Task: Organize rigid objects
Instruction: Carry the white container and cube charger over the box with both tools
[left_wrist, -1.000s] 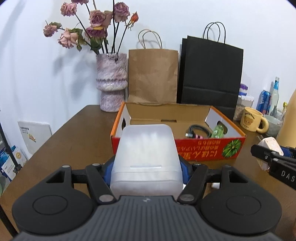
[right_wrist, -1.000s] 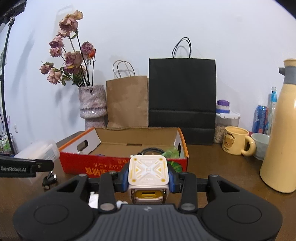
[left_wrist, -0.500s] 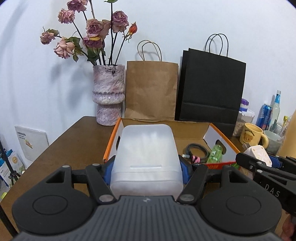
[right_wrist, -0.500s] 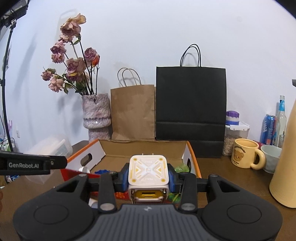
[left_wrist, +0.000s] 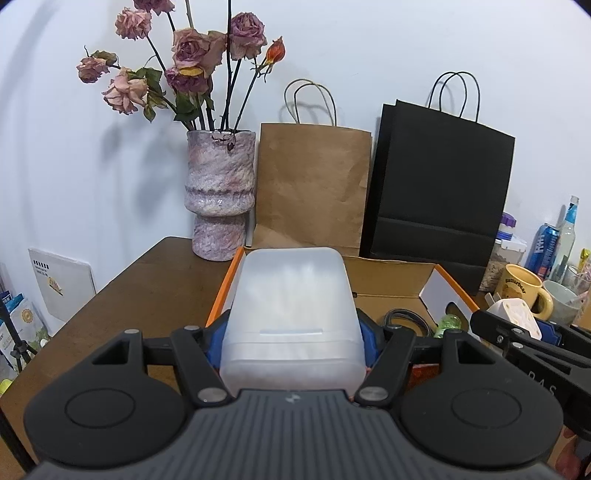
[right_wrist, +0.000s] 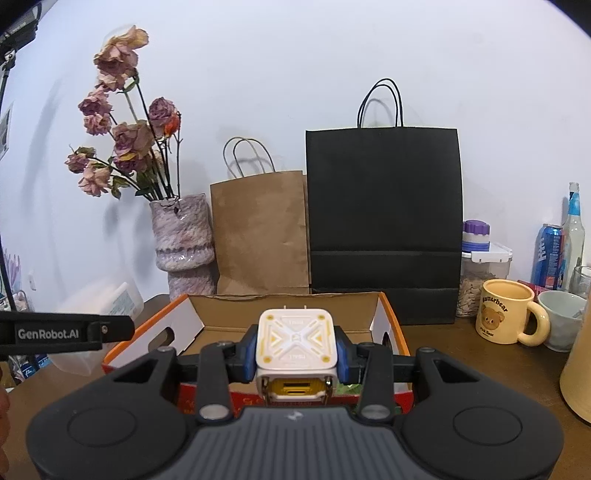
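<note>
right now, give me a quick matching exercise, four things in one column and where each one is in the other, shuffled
Things:
1. translucent white plastic box
2. white square charger
3. coiled black cable
4. yellow bear mug

Places:
a. inside the orange cardboard box
b. in the left claw
c. on the brown table, right of the box
d. in the right claw

Pairs: 1-b, 2-d, 3-a, 4-c

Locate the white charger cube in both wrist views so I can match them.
Left wrist: charger at the right edge, in the right gripper.
Right wrist: charger bottom centre, between the blue pads.
Shared landmark: black bag behind the box.
</note>
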